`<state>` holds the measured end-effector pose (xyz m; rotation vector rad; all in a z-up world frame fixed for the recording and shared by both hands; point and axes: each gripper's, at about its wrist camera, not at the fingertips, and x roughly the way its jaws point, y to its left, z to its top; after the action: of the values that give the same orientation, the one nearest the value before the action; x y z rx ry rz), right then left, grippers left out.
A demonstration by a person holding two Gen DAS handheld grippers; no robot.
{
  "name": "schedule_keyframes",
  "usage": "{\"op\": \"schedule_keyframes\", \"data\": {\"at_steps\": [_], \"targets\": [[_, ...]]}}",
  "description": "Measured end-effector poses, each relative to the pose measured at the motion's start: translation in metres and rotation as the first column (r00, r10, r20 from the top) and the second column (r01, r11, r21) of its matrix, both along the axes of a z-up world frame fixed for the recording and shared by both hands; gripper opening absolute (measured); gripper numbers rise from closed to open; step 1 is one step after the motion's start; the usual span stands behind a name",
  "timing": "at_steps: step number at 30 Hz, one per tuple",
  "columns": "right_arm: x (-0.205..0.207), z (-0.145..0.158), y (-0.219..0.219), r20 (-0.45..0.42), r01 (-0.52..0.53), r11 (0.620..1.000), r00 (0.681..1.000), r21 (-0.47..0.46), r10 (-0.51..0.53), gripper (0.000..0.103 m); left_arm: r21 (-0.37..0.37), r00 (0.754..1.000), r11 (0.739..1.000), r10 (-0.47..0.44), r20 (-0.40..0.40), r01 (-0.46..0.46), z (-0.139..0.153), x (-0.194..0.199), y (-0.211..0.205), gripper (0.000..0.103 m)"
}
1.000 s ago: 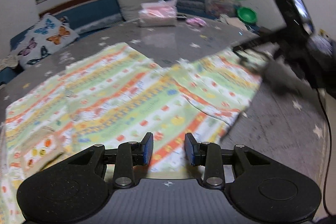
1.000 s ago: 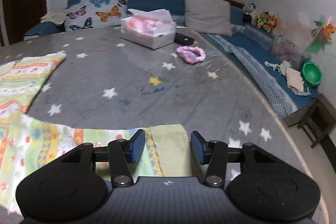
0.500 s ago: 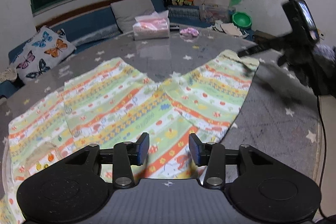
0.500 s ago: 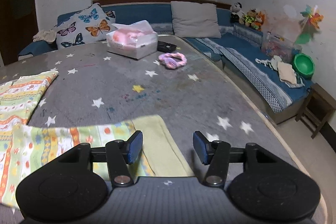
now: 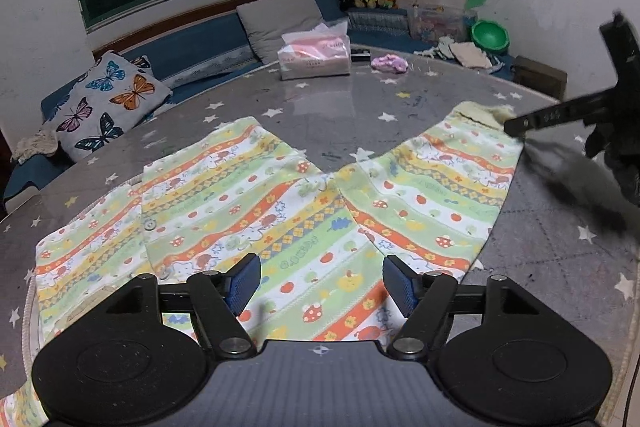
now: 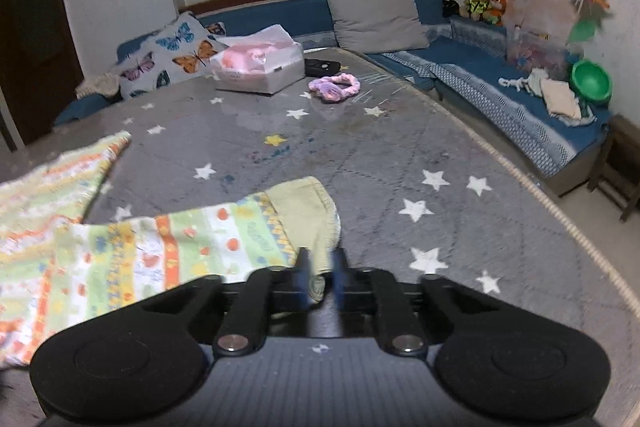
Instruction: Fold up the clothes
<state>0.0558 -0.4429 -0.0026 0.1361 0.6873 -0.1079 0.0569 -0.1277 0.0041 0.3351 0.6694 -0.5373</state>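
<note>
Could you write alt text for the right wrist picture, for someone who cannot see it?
The right gripper is shut on the pale yellow-green cuff of a striped, cartoon-print child's garment lying on a grey star-patterned table. Beyond sit a pink tissue pack and a purple scrunchie.

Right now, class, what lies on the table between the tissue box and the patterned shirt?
Only bare star-print tablecloth between tissue box and shirt, seen in the left wrist view.

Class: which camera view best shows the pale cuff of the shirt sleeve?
The right wrist view: the cuff fills the near centre, pinched in the right gripper. The left wrist view shows it small and far off.
</note>
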Motion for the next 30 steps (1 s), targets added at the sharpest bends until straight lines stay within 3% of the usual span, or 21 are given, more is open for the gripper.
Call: {"op": "schedule_keyframes", "data": {"at_steps": [7, 10, 16, 23, 30], "targets": [[-0.01, 0.03, 0.0, 0.079, -0.009, 0.999, 0.997, 0.046, 0.006, 0.007, 0.04, 1.0, 0.999, -0.015, -0.02, 0.016, -0.016, 0.003, -0.015, 0.073], [-0.012, 0.05, 0.004, 0.116, -0.027, 0.998, 0.993, 0.059, 0.02, 0.007, 0.053, 1.0, 0.999, -0.012, 0.006, 0.012, -0.02, -0.001, -0.016, 0.077], [-0.014, 0.1, 0.033, 0.211, -0.141, 0.986, 0.97, 0.089, 0.12, 0.007, 0.001, 1.0, 1.0, 0.022, 0.021, -0.022, -0.007, -0.006, 0.003, 0.081], [-0.004, 0.142, 0.108, 0.284, -0.343, 0.938, 0.905, 0.052, 0.316, 0.007, -0.096, 0.986, 0.985, 0.149, 0.071, -0.142, 0.017, -0.02, 0.061, 0.095], [0.007, 0.149, 0.205, 0.271, -0.532, 0.847, 0.816, 0.004, 0.511, 0.007, -0.141, 0.95, 0.95, 0.293, 0.109, -0.277, 0.028, -0.04, 0.131, 0.103]]}}
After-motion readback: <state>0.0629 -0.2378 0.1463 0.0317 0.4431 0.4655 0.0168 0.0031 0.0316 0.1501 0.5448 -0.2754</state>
